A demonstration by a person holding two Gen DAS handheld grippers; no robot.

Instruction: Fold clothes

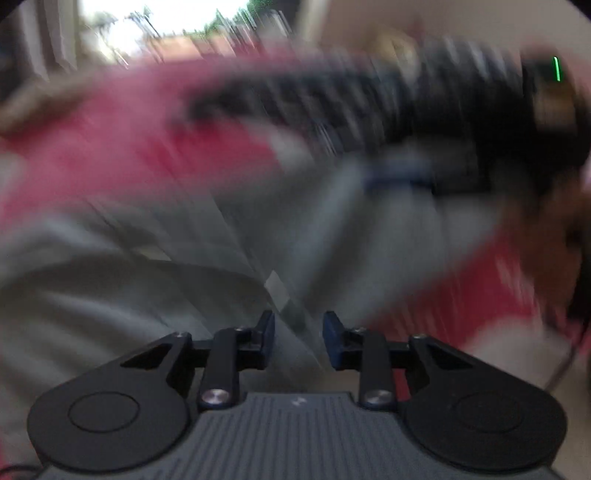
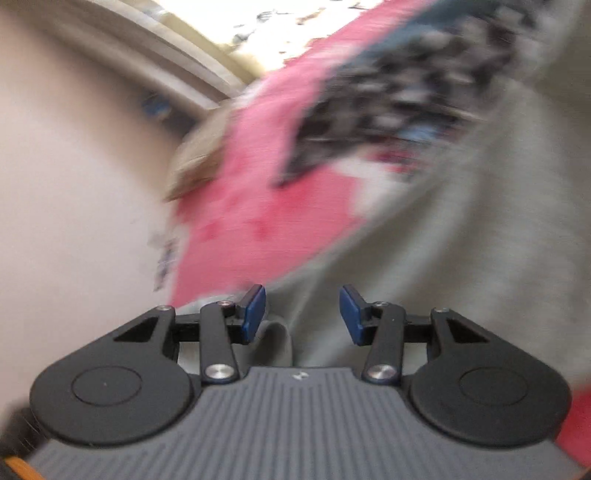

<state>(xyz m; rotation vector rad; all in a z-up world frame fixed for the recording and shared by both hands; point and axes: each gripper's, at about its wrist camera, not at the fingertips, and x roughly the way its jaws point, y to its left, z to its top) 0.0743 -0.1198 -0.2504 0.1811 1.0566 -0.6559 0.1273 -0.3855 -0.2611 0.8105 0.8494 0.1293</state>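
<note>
Both views are heavily smeared by motion. A grey garment (image 1: 110, 295) fills the lower half of the left wrist view, and my left gripper (image 1: 298, 330) hangs just over it. Its blue pads stand apart, with a streaked grey fold showing through the gap and nothing clearly pinched. In the right wrist view my right gripper (image 2: 302, 314) also has its pads apart over the grey garment (image 2: 461, 258), with a small grey fold low between the fingers. Pink-red cloth (image 1: 110, 155) (image 2: 266, 206) and a dark patterned garment (image 1: 332, 99) (image 2: 399, 92) lie beyond.
A dark device with a green light (image 1: 535, 110) and what looks like a hand (image 1: 546, 214) fill the right side of the left wrist view. A bright window (image 1: 166, 22) is at the top. A pale wall or surface (image 2: 74, 184) takes up the left of the right wrist view.
</note>
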